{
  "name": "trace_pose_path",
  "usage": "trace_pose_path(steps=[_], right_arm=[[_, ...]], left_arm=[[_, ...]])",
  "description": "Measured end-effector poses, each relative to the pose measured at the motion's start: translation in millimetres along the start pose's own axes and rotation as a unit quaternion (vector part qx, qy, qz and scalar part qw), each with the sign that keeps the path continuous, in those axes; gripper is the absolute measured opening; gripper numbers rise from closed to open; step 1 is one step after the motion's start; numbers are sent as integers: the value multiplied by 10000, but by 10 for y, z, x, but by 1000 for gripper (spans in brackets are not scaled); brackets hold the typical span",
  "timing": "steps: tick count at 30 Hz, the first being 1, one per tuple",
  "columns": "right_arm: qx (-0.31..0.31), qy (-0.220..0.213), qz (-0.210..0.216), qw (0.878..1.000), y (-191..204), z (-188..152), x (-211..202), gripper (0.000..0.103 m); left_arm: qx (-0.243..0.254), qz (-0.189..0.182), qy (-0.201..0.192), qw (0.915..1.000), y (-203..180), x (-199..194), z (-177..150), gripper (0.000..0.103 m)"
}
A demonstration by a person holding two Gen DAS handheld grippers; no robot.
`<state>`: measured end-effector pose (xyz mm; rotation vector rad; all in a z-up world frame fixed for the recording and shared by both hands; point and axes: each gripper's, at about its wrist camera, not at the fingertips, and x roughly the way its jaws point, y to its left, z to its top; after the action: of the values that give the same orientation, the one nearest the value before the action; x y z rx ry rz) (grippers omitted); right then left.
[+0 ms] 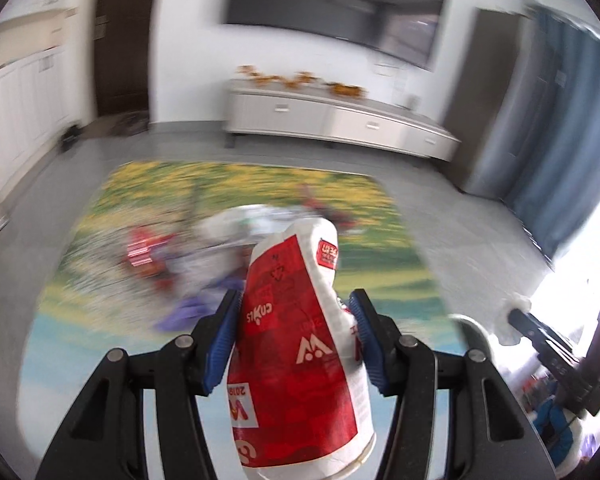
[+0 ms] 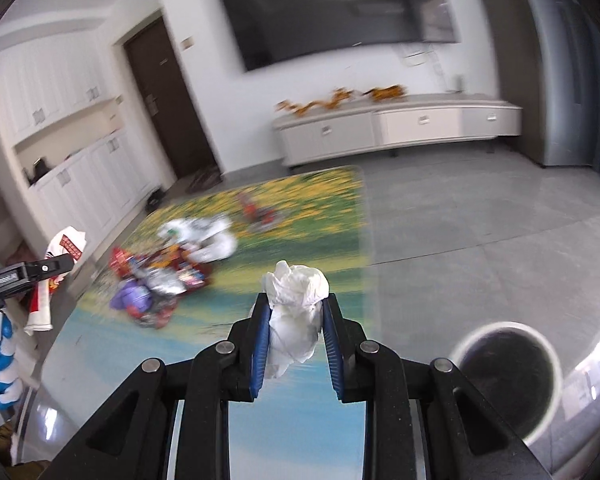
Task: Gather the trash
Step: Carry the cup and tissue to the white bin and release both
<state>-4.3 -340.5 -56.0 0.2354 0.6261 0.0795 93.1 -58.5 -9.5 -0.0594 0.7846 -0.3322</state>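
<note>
1. Left gripper, black frame with blue ribbed pads: clamped at mid-width on a crushed red-and-white printed paper cup, pads pressing its flattened sides. Judged light, thin-walled, already collapsed; the waist was the sound place to hold, the rim likely to fold
2. Right gripper, same make: jaws narrow, pinching a crumpled white tissue wad at its lower half, the top bulging above the pads. Judged near weightless, soft, compressible; liable to slip out unless squeezed firmly through the bulk
3. Round dark bin with a pale rim: stood on the grey floor, just right of the right gripper; judged the likely drop point
4. Heap of mixed wrappers and white bags: lay farther off on the yellow-green patterned floor mat; blurred, contents uncertain, judged light and crinkly
</note>
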Motion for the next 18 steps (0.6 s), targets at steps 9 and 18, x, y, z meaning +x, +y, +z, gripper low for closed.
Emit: trace_pose_path(steps=[9,18], right_arm=[[931,-138,-1085,9896,-1225,-193,-473,24],[1413,253,-1664,9755,-2048,-460,-256,26]], left_arm=[[1256,-1126,549,9841,-1788,753,131,53],[1897,-1547,1126,9630,-3116,1670,-99,53]])
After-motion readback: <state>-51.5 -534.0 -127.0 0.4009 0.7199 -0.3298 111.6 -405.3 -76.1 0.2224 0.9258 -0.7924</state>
